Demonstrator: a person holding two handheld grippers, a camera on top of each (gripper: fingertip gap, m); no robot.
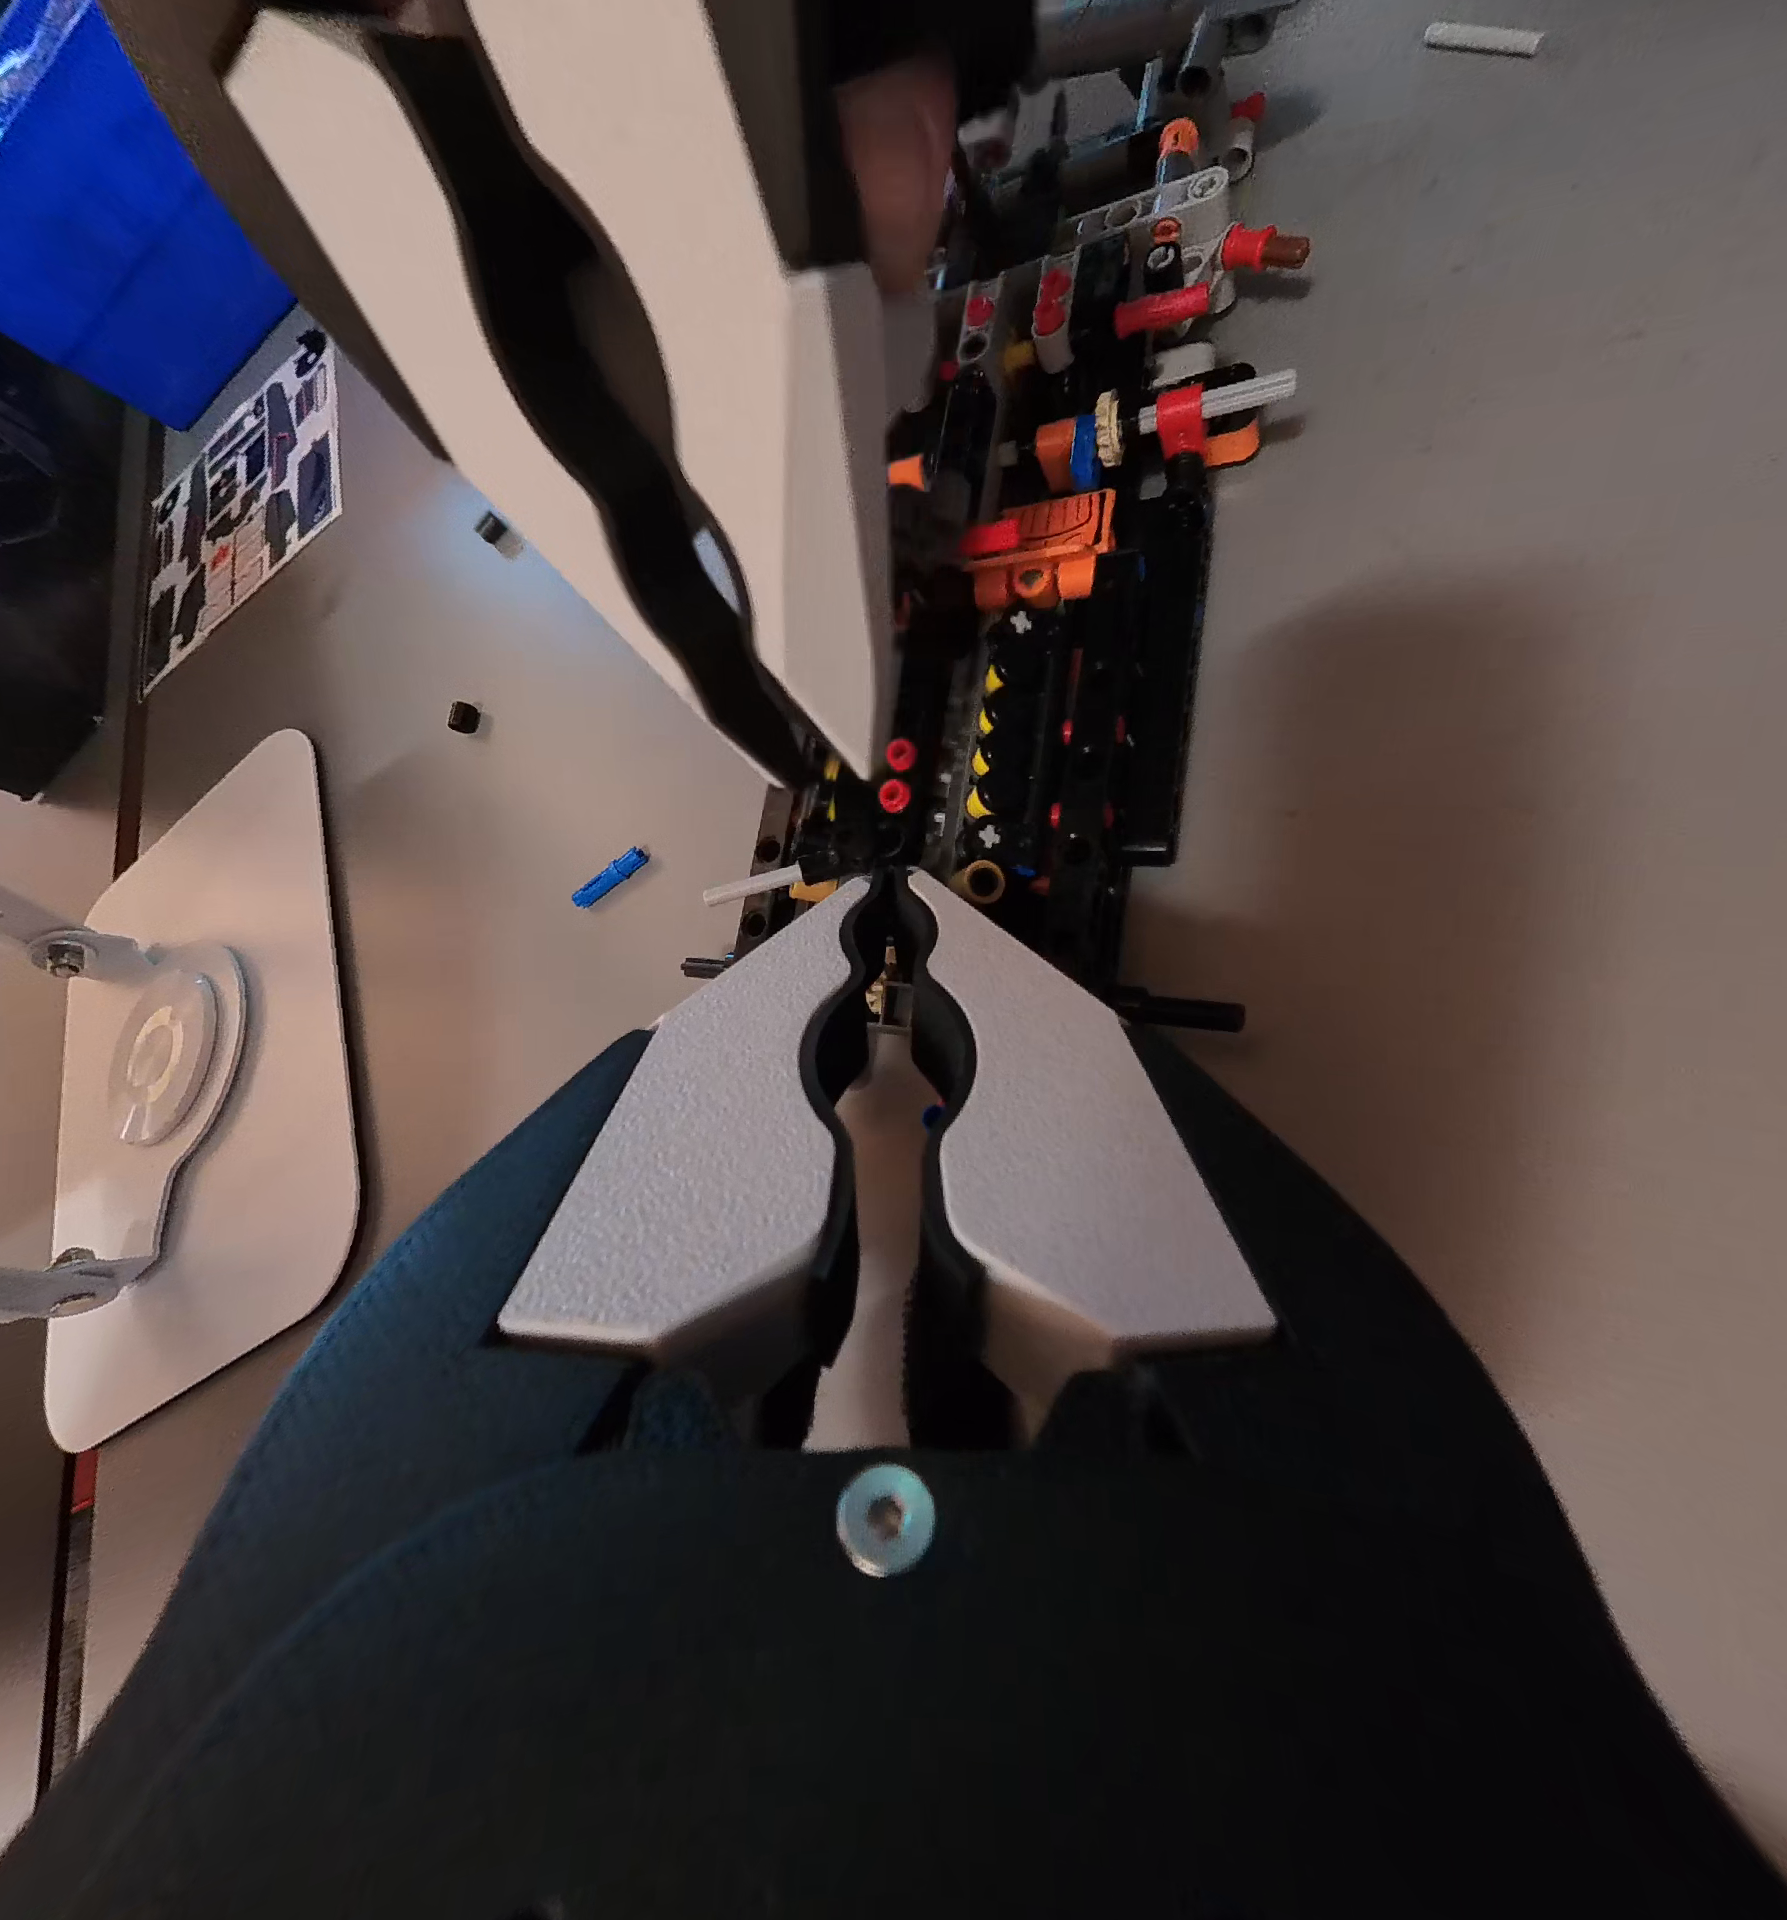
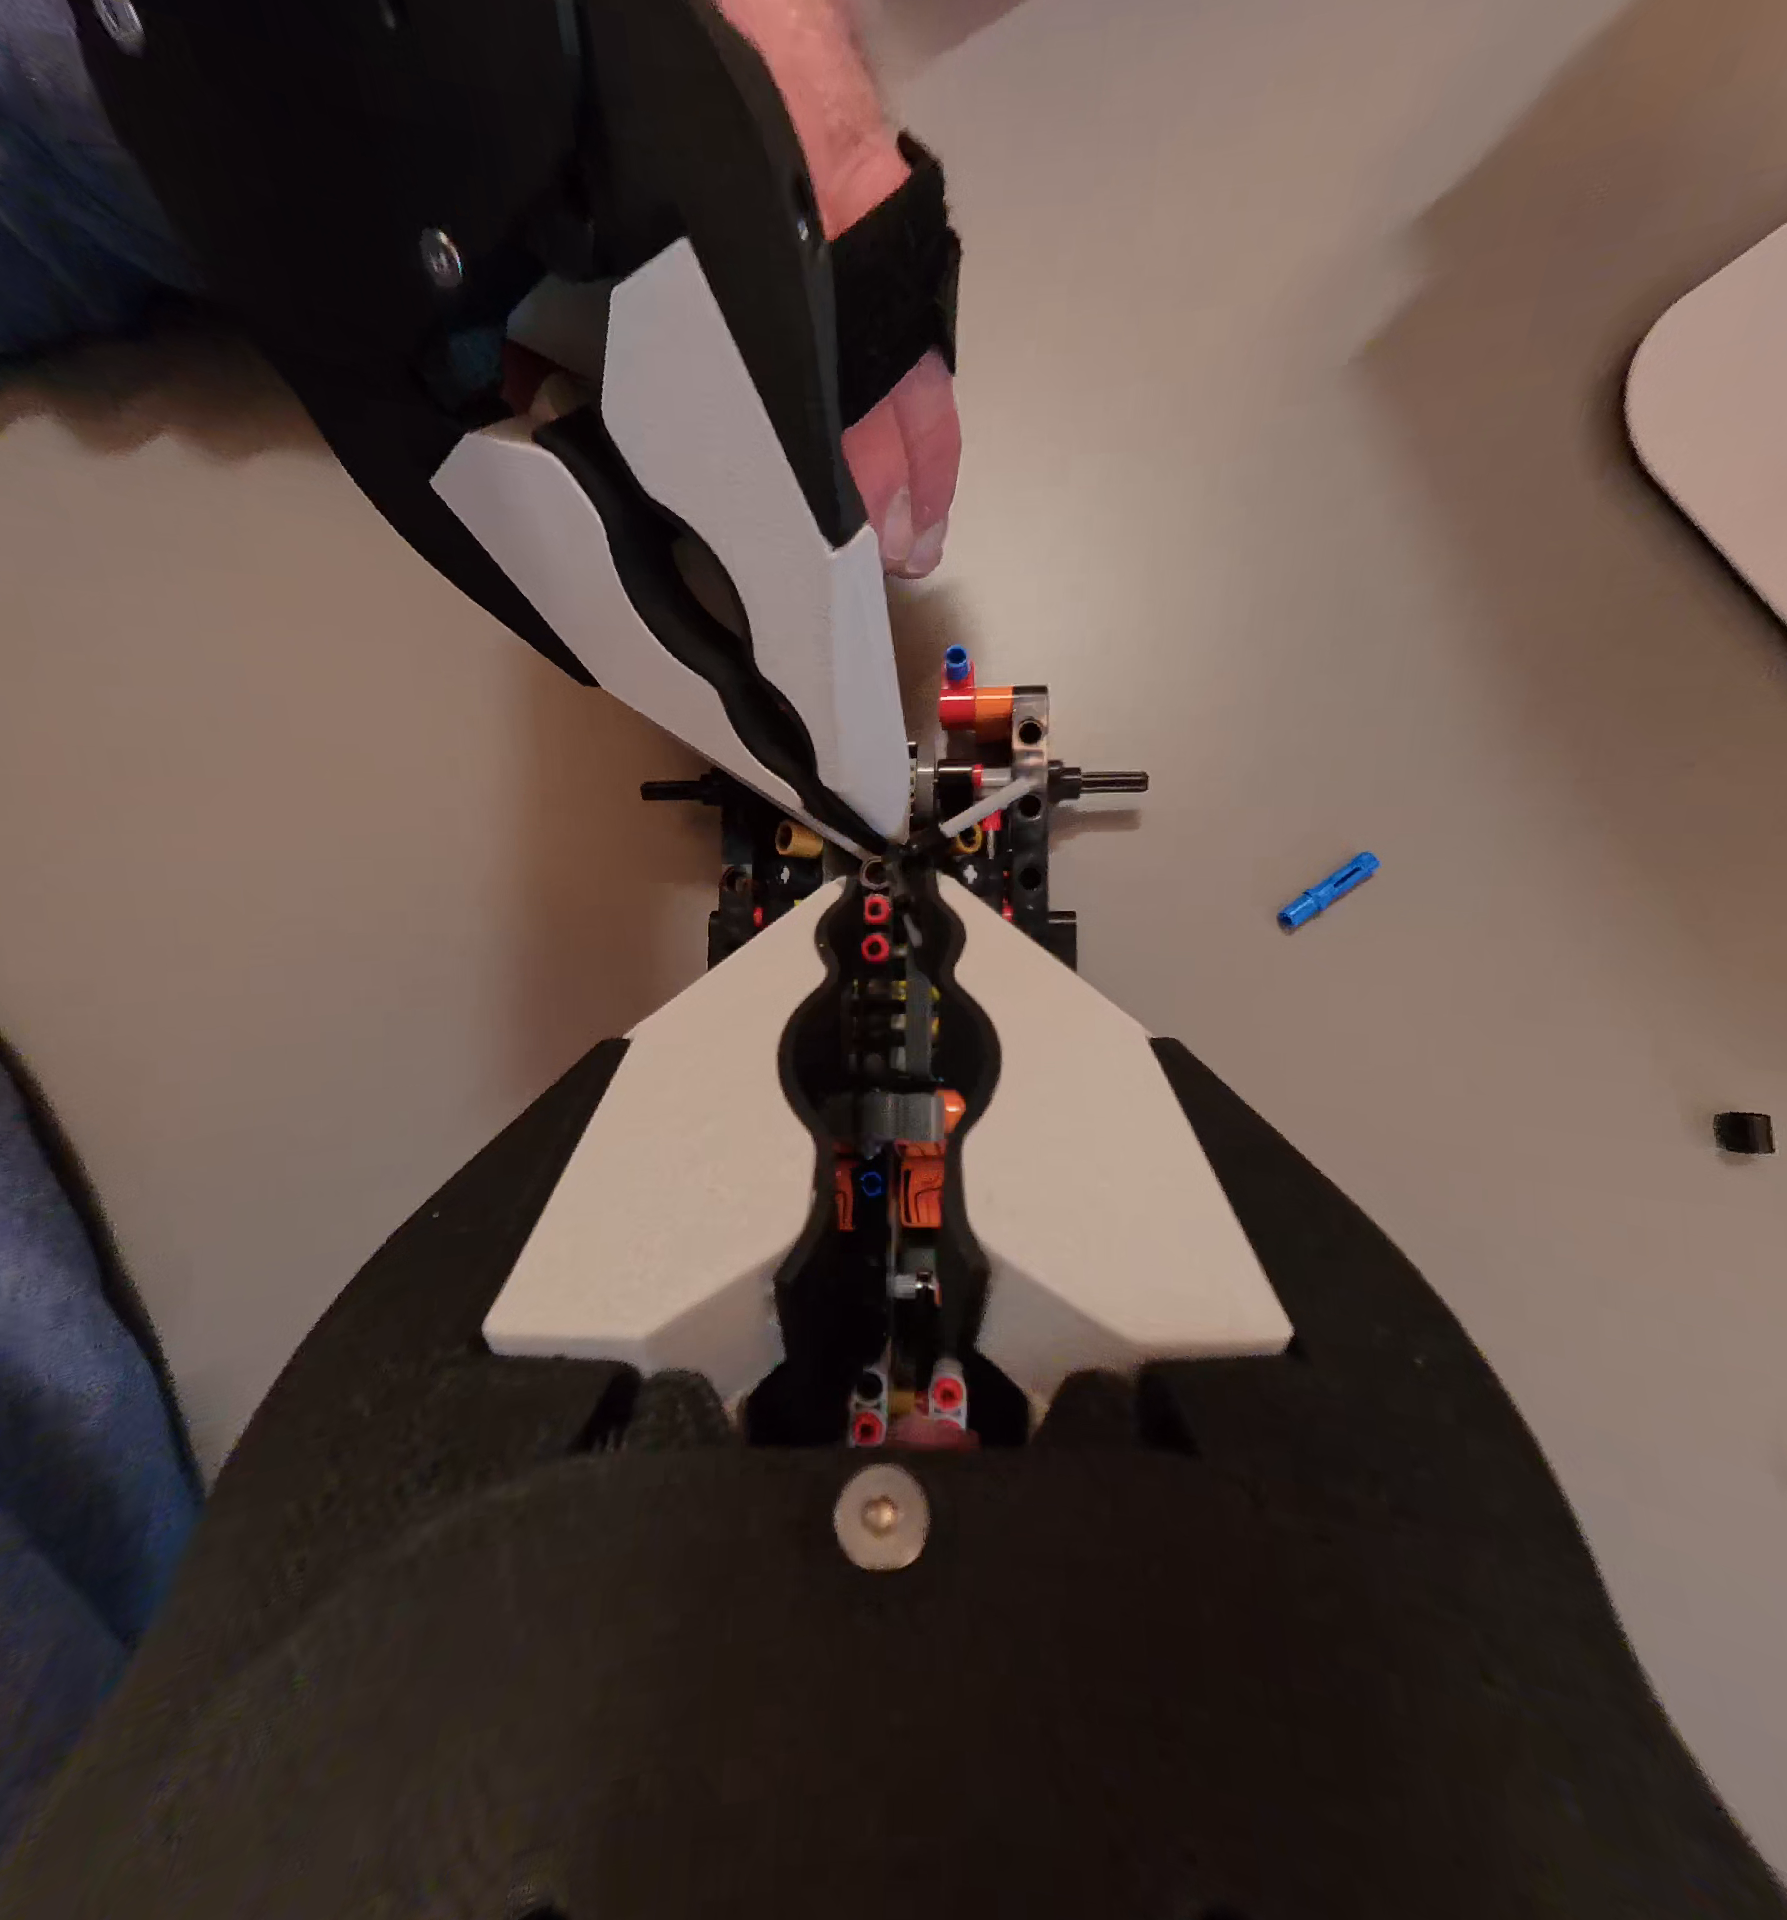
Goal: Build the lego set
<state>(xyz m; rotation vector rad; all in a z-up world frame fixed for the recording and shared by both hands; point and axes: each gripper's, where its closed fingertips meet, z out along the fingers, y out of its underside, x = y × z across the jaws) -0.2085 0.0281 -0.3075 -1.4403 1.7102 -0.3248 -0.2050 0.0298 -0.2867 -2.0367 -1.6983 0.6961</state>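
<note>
Your two grippers (image 1: 894,883) (image 2: 894,868), both pinched on the Technic chassis (image 1: 1055,644), risk dislodging the white axle (image 2: 982,805) just ahead

claws (image 2: 894,883): white fingers (image 2: 1076,1164) | black bodies | silver screw (image 2: 881,1515)

No writing can be read anywhere here. A printed sheet (image 1: 245,509) with small pictures of parts lies far to the left of the left claw (image 1: 894,883), its print too small to read

Left gripper (image 1: 891,878) and right gripper (image 2: 894,868) tip-to-tip, both seemingly pinched closed.
</note>
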